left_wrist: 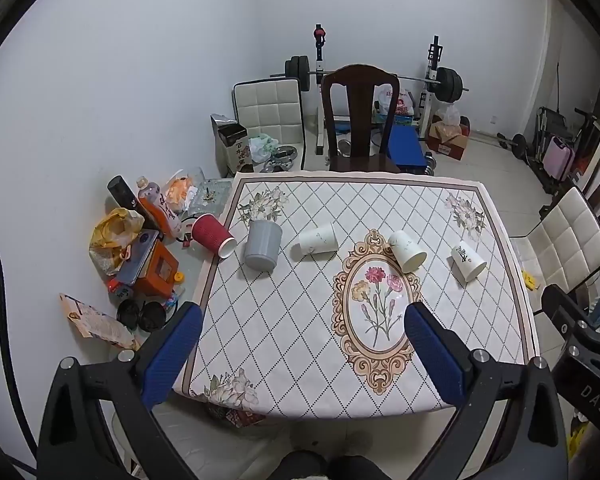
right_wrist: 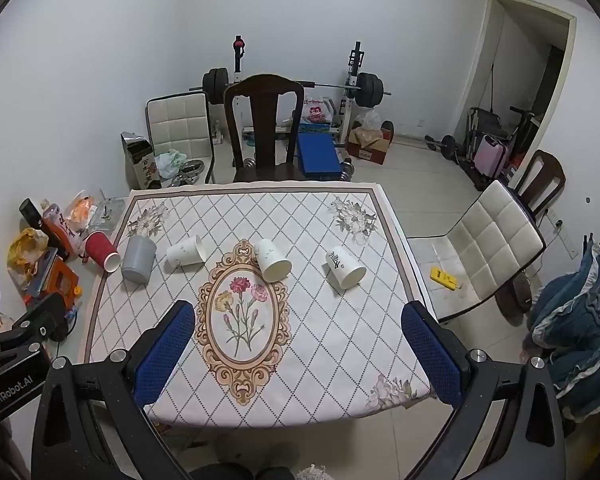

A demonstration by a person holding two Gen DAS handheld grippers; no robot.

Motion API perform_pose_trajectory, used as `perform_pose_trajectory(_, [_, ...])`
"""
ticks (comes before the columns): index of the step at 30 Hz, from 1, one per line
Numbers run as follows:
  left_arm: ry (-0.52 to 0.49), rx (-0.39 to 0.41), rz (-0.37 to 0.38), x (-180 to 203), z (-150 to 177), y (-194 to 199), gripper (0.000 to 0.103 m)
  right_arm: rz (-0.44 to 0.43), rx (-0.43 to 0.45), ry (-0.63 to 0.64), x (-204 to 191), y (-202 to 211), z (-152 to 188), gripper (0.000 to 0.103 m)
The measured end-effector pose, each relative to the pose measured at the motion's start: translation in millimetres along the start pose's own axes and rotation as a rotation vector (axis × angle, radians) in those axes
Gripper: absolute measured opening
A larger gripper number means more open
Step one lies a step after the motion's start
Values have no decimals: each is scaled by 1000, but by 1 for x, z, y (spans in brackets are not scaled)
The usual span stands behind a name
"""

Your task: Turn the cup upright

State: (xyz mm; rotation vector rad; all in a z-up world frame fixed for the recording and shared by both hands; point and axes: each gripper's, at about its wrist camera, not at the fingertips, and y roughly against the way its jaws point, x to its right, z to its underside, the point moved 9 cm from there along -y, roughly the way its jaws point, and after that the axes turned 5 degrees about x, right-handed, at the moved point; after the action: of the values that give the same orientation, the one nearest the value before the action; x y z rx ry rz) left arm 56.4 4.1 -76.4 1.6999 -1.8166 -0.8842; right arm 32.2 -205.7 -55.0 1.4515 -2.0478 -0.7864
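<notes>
Several cups lie in a row across the patterned tablecloth. From left: a red paper cup on its side at the left edge, a grey cup standing mouth down, then three white cups on their sides. My left gripper is open and empty above the near edge. My right gripper is open and empty, also near the front edge.
Clutter of bottles, bags and boxes fills the table's left strip. A dark wooden chair stands behind the table, a white padded chair to the right. A barbell rack stands at the back wall.
</notes>
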Motion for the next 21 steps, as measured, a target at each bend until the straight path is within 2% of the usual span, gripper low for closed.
perform_pose_trajectory(21, [4,3,0,-1,-1,3,103,-6,2,7,-11,2,3,103])
